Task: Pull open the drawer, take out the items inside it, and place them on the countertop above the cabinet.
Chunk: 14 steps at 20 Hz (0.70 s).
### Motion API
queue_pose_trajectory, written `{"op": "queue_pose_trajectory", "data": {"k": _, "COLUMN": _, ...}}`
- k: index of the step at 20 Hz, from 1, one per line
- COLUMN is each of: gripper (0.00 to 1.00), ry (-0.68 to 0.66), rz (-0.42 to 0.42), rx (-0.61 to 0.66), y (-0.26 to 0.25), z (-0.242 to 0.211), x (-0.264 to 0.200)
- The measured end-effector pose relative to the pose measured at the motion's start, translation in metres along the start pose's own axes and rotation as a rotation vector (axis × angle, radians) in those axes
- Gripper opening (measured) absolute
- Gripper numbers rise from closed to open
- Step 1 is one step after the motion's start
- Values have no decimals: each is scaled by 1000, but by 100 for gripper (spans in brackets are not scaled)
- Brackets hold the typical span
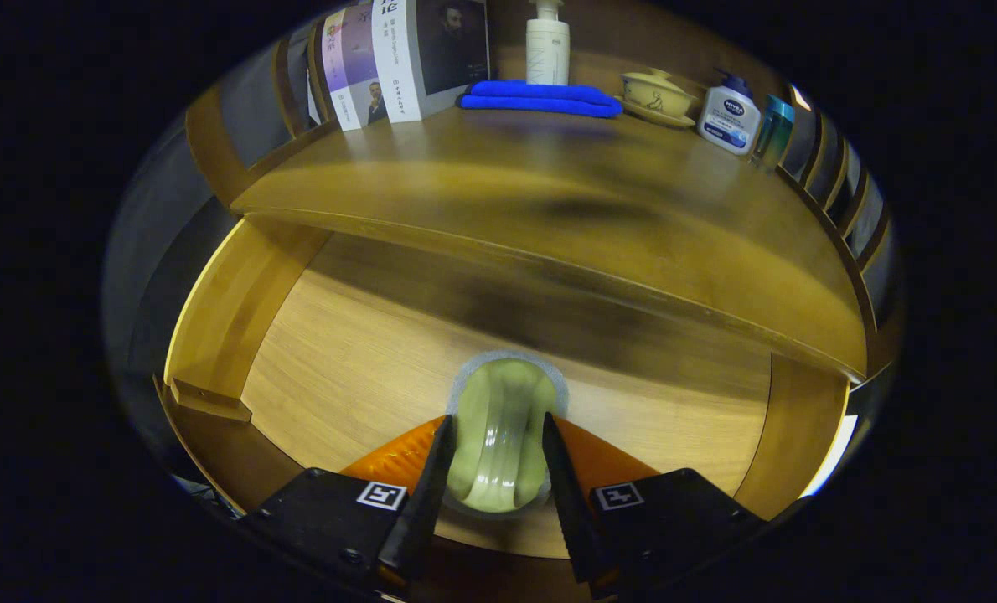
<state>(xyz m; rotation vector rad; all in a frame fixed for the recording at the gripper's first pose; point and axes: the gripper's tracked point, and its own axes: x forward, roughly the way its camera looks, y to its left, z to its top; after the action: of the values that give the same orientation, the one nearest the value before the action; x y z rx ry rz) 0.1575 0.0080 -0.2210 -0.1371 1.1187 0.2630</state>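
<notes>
The wooden countertop (549, 193) ran across the upper half of the frame. Along its far edge stood books (406, 59) at the upper left, a folded blue cloth (540, 98) with a white pump bottle (547, 46) behind it, a lidded yellow cup (656, 96), a white lotion bottle (729, 115) and a teal bottle (772, 130). Below it, the open drawer (356, 352) held a pale green cup (501, 435), gripped between the gripper (494, 469) fingers.

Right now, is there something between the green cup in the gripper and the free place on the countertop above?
Only the countertop's front edge overhangs the open drawer beyond the green cup, which the gripper clamps. Bare wood lies ahead of the blue cloth and books.
</notes>
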Motion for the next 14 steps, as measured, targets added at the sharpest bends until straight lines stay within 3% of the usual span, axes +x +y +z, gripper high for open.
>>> {"op": "queue_pose_trajectory", "data": {"k": 2, "gripper": 27, "ry": 1, "rz": 18, "rx": 19, "y": -4, "z": 1, "x": 1}}
{"op": "queue_pose_trajectory", "data": {"k": 3, "gripper": 27, "ry": 2, "rz": 25, "rx": 15, "y": -5, "z": 1, "x": 0}}
{"op": "queue_pose_trajectory", "data": {"k": 5, "gripper": 15, "ry": -38, "rz": 24, "rx": 24, "y": -7, "z": 3, "x": 0}}
{"op": "queue_pose_trajectory", "data": {"k": 14, "gripper": 15, "ry": -137, "rz": 75, "rx": 53, "y": -7, "z": 3, "x": -45}}
